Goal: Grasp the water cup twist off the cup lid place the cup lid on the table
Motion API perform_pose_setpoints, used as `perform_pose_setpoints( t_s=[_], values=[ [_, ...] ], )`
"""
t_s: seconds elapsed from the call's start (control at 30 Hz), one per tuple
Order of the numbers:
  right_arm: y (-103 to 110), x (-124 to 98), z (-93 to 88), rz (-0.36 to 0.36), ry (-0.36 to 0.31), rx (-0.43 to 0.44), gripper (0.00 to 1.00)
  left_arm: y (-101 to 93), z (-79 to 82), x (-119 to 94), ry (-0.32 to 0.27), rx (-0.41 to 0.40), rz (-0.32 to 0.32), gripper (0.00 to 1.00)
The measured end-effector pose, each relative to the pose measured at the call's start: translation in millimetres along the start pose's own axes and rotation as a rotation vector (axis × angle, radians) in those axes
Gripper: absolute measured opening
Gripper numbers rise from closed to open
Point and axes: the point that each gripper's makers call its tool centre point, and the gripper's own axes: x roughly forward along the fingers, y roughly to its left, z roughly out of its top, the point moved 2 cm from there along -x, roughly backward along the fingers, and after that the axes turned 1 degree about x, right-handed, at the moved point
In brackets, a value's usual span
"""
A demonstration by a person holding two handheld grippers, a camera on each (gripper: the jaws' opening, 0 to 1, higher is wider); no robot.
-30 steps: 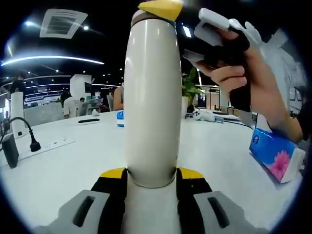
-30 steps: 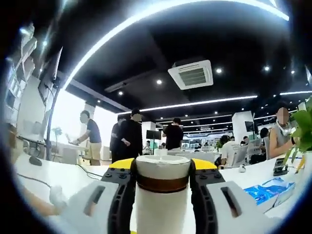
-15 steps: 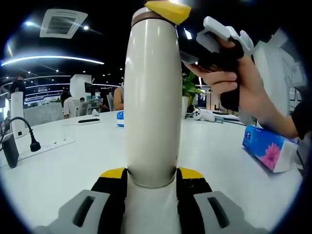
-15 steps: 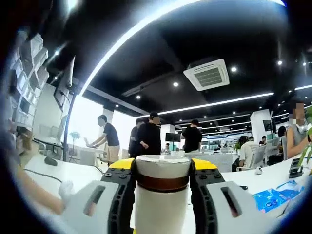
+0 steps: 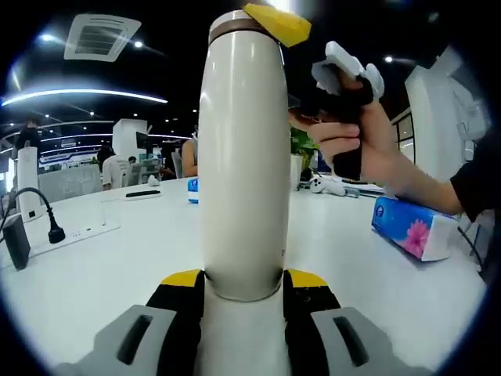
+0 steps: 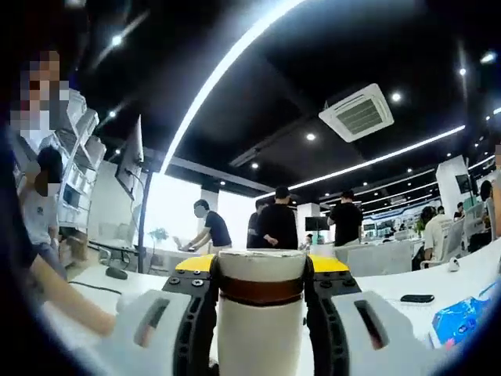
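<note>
A tall cream water cup (image 5: 244,157) stands upright in the left gripper view, its lower body clamped between the yellow-tipped jaws of my left gripper (image 5: 244,280), which is shut on it. At the cup's top a brown band marks the cup lid (image 5: 235,22), with a yellow jaw tip of my right gripper (image 5: 278,22) against it and a hand (image 5: 352,141) holding that gripper behind. In the right gripper view the cream lid (image 6: 261,274) with its brown band sits between the jaws of my right gripper (image 6: 261,270), shut on it.
A white table (image 5: 102,258) spreads around the cup. A blue tissue pack (image 5: 411,227) lies at the right, a black power plug and strip (image 5: 55,231) at the left. Several people stand in the office behind, and a potted plant (image 5: 305,145) sits past the cup.
My right gripper has rotated around the lid: its hand swings left in the left gripper view, and the room slides sideways in the right gripper view. The cup stays still in the left jaws.
</note>
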Motion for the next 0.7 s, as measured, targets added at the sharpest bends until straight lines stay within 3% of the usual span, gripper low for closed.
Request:
perform_pose_setpoints(
  t_s=[0.13, 0.7],
  values=[
    [-3.0, 1.0, -0.6, 0.032, 0.003, 0.013, 0.46, -0.2, 0.0, -0.2, 0.0, 0.0, 0.0, 0.42],
    [-6.7, 4.8, -1.1, 0.307, -0.026, 0.131, 0.46, -0.8, -0.5, -1.3, 0.0, -0.002, 0.003, 0.42]
  ],
)
